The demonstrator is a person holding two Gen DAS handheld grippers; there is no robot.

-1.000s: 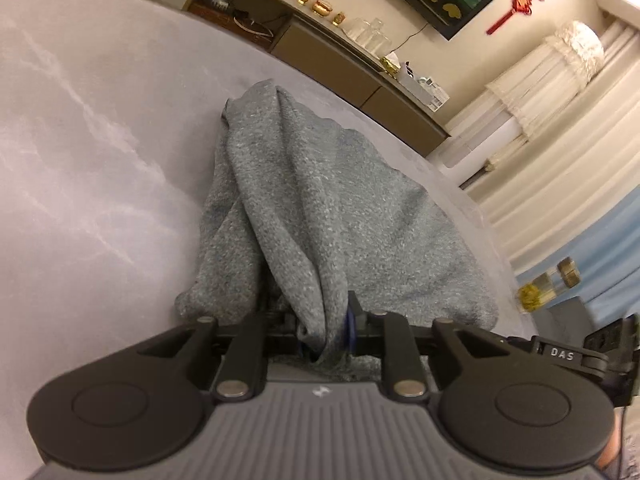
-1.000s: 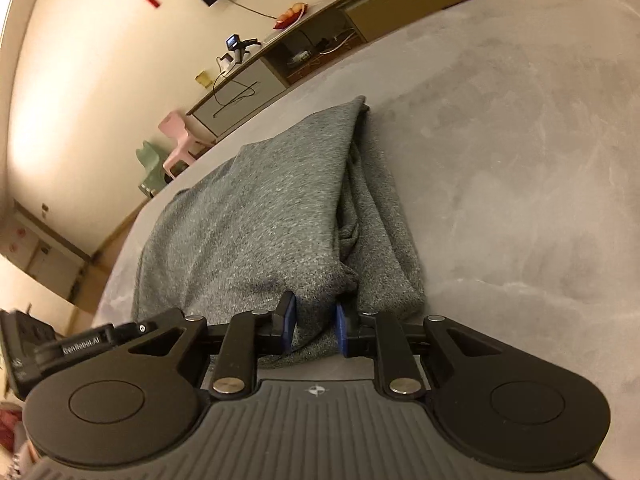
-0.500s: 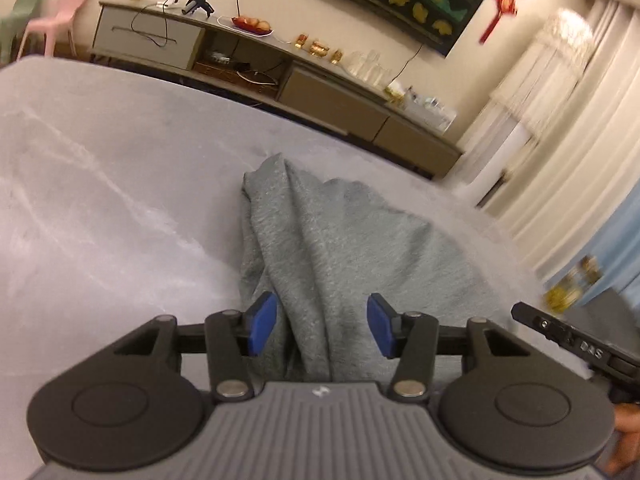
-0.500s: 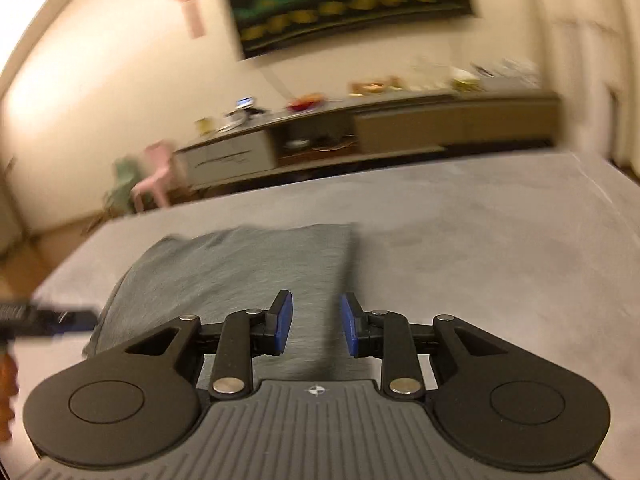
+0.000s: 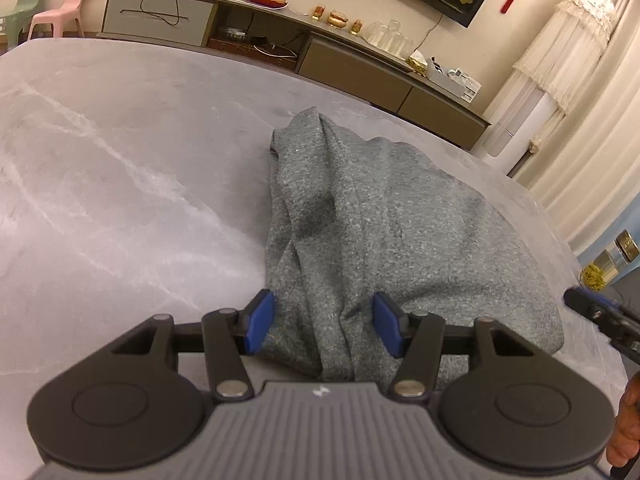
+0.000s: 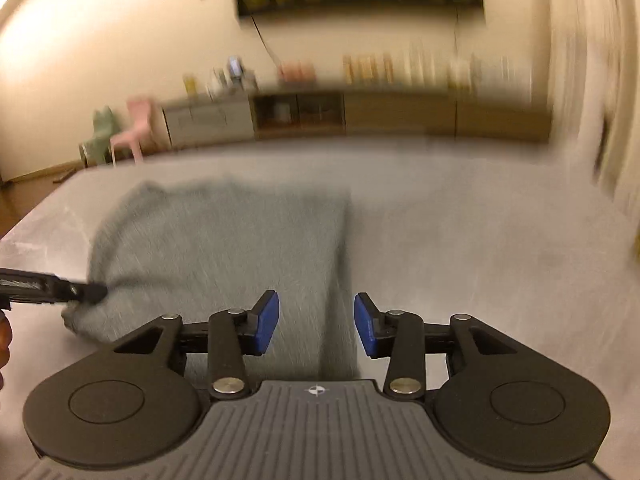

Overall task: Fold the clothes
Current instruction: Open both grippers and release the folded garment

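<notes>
A grey knit garment point(image 5: 380, 224) lies folded on the grey marbled table point(image 5: 100, 168), with loose creases along its left side. My left gripper point(image 5: 324, 326) stands open over the garment's near edge, cloth between its blue pads point(image 5: 260, 320) but not pinched. In the blurred right wrist view the same garment point(image 6: 224, 232) lies flat, left of centre. My right gripper point(image 6: 316, 326) is open above its near right edge. The other gripper's black tip point(image 6: 80, 292) shows at the garment's left corner.
A long low sideboard point(image 5: 360, 68) with fruit, glasses and boxes runs along the far wall. Pink and green chairs point(image 5: 52, 8) stand at the back left. Curtains point(image 5: 580, 120) hang at the right. Bare table point(image 6: 480, 240) spreads right of the garment. A hand point(image 5: 628, 420) shows at the right edge.
Both grippers have let go of the garment and opened. They have lifted and pulled back, and the cloth now lies on the table. The right view is swinging fast.
</notes>
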